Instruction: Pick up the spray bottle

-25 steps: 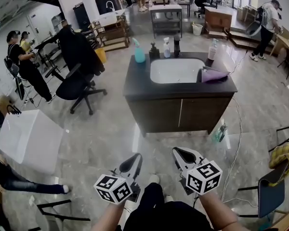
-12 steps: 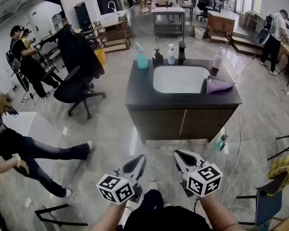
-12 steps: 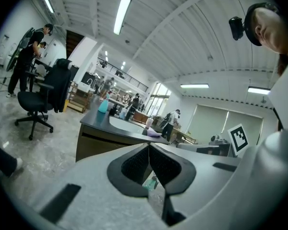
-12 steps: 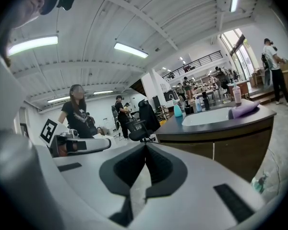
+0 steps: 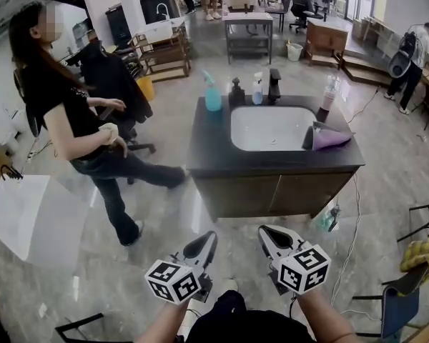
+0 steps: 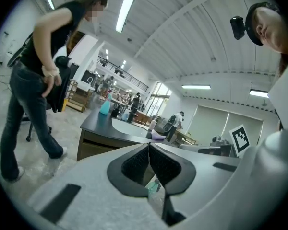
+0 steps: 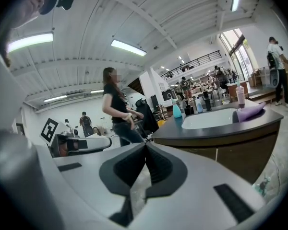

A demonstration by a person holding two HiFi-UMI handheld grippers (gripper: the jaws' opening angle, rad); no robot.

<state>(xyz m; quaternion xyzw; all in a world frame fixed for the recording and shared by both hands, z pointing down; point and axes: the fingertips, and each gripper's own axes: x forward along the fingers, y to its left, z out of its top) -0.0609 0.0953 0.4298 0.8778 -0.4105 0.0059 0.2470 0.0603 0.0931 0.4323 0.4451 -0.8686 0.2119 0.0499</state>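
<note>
Counter (image 5: 206, 151) dark, sink (image 5: 272, 128) inset, spray bottle (image 5: 213, 96) at rear; floor (image 5: 164, 227) glossy.

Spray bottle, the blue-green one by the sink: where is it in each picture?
Head view: the teal spray bottle stands at the back left corner of the dark counter, upper middle.
Left gripper view: small, left of centre.
Right gripper view: small, right of centre.
Shared landmark: the white sink basin, right next to the bottle.
</note>
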